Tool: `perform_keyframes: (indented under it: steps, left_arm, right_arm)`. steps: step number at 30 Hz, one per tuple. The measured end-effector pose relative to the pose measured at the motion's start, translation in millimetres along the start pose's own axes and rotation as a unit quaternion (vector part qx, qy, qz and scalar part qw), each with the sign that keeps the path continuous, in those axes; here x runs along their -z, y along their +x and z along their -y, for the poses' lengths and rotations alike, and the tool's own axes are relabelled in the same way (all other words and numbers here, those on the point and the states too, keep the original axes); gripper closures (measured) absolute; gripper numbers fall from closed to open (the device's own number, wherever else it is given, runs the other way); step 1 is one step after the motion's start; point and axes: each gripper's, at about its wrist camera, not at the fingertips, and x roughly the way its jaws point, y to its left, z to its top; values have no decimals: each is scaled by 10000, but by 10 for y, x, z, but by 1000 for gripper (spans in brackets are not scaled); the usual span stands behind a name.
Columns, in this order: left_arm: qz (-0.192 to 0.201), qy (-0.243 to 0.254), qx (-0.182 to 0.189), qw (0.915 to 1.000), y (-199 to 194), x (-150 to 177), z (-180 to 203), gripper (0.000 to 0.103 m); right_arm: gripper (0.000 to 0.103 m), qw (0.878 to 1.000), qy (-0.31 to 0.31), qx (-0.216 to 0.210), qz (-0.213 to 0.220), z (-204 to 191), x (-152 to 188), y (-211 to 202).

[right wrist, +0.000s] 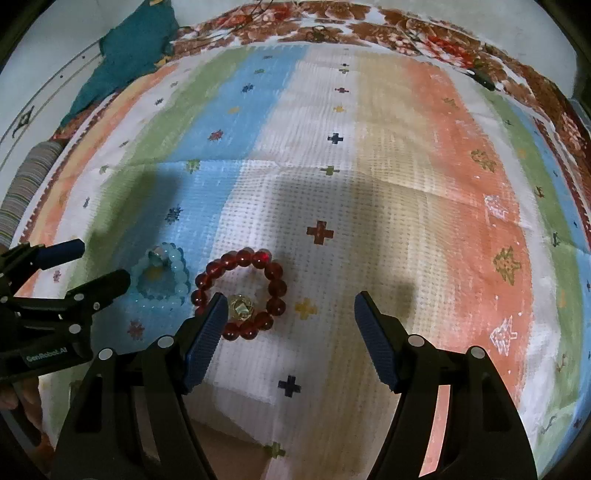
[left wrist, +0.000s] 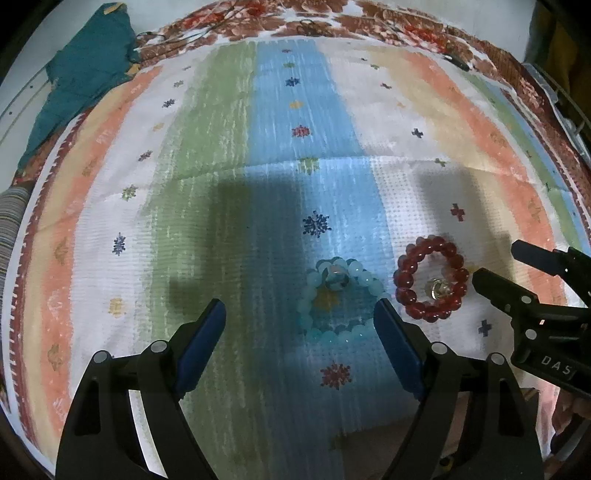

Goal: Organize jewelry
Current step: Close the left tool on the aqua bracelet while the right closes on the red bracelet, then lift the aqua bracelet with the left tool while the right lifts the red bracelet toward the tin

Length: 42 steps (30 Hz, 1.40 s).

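Observation:
A pale blue bead bracelet (left wrist: 360, 274) lies on the striped cloth (left wrist: 280, 122) with a small ring (left wrist: 335, 278) inside its far part. My left gripper (left wrist: 299, 314) hovers open over it, and its right finger covers the bracelet's near right edge. To the right lies a dark red bead bracelet (left wrist: 402, 275) with a shiny ring (left wrist: 437, 290) inside it. My right gripper (right wrist: 291, 304) is open above the red bracelet (right wrist: 275, 273), and its left finger overlaps the bracelet beside the ring (right wrist: 240, 308). The blue bracelet (right wrist: 181, 273) sits further left.
A teal cloth (left wrist: 85, 81) lies at the back left on a floral sheet (left wrist: 406, 26). A striped roll (right wrist: 26, 177) sits at the left edge. A small dark item (left wrist: 456, 61) rests at the back right. The two grippers are close side by side.

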Motion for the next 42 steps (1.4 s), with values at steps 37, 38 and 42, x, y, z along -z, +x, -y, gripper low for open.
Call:
perform_keyframes:
  steps: [37, 38, 42]
  left_arm:
    - [-344, 285, -87, 9990, 407, 27, -27, 92]
    - [-352, 271, -59, 9990, 396, 26, -26, 92]
    - [-220, 239, 29, 9995, 262, 5, -22, 92]
  right_arm:
    - [89, 9993, -315, 91, -193, 19, -41, 326]
    - [89, 9993, -313, 91, -173, 15, -42, 307]
    - [89, 9995, -314, 92, -30, 14, -61, 162]
